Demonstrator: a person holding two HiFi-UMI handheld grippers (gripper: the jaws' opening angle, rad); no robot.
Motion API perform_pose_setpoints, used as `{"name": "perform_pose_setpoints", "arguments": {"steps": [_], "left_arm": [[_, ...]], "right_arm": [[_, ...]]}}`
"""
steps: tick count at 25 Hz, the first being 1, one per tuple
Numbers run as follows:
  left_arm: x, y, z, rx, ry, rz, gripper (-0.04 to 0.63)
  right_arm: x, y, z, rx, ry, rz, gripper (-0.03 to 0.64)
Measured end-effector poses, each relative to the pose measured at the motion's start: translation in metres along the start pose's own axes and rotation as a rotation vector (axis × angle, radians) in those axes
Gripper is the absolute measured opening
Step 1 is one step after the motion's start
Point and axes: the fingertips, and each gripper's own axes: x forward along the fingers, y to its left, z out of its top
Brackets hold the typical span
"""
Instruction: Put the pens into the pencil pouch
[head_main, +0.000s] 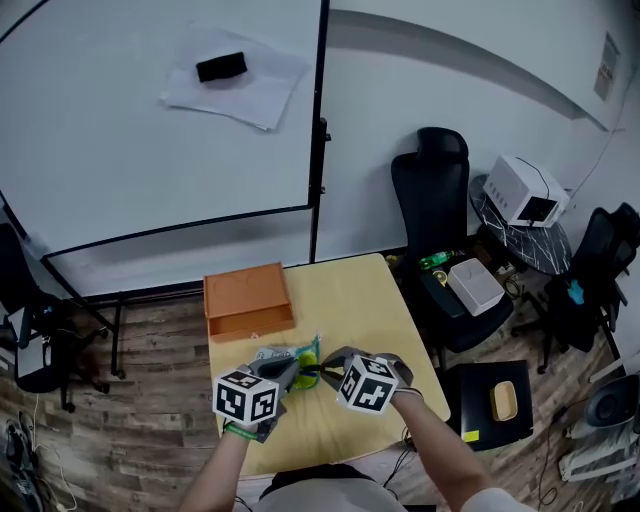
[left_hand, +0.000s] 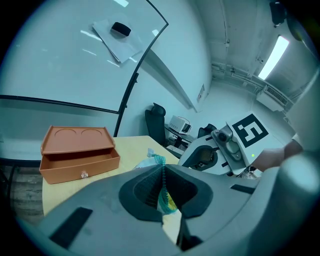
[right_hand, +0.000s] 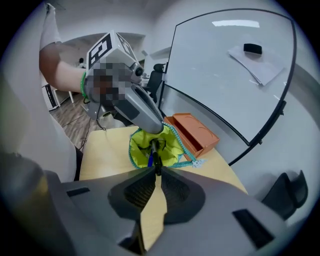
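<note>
Ends of the slim dark pen (right_hand: 154, 153) are both hidden: one is pinched between the closed jaws of the right gripper (right_hand: 156, 169), and the other is lost in the lime-green lining of the soft, teal-zipped pencil pouch (right_hand: 170, 145), beside a blue shape too small to name. The left gripper (left_hand: 162, 172) is clamped on the pouch's zip edge, and the mouth gapes. In the head view both grippers cover most of the pouch, over the near part of the pale wooden table (head_main: 350, 300), short of the orange drawer box (head_main: 247, 298).
</note>
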Motion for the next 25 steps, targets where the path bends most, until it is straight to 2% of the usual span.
{"name": "perform_pose_setpoints", "arguments": {"steps": [9,14,19,23,25], "left_arm": [[-0.008,-0.005,0.000,0.003,0.011,-0.018,0.020],[-0.015,0.005,0.004,-0.013,-0.006,0.002,0.020],[-0.017,0.013,0.010,-0.014,-0.018,0.017,0.020],[-0.017,0.019,0.018,-0.007,-0.022,0.020,0.020],[-0.016,0.021,0.025,0.001,-0.026,0.018,0.020]], "right_arm": [[0.026,0.003,0.029,-0.005,0.037,-0.003,0.040],[0.029,0.005,0.033,-0.006,0.006,-0.014,0.054],[0.018,-0.001,0.037,0.063,-0.065,-0.022,0.106],[-0.001,-0.020,0.034,0.145,-0.125,-0.092,0.110],[-0.014,-0.034,0.030,0.180,-0.153,-0.164,0.081]]}}
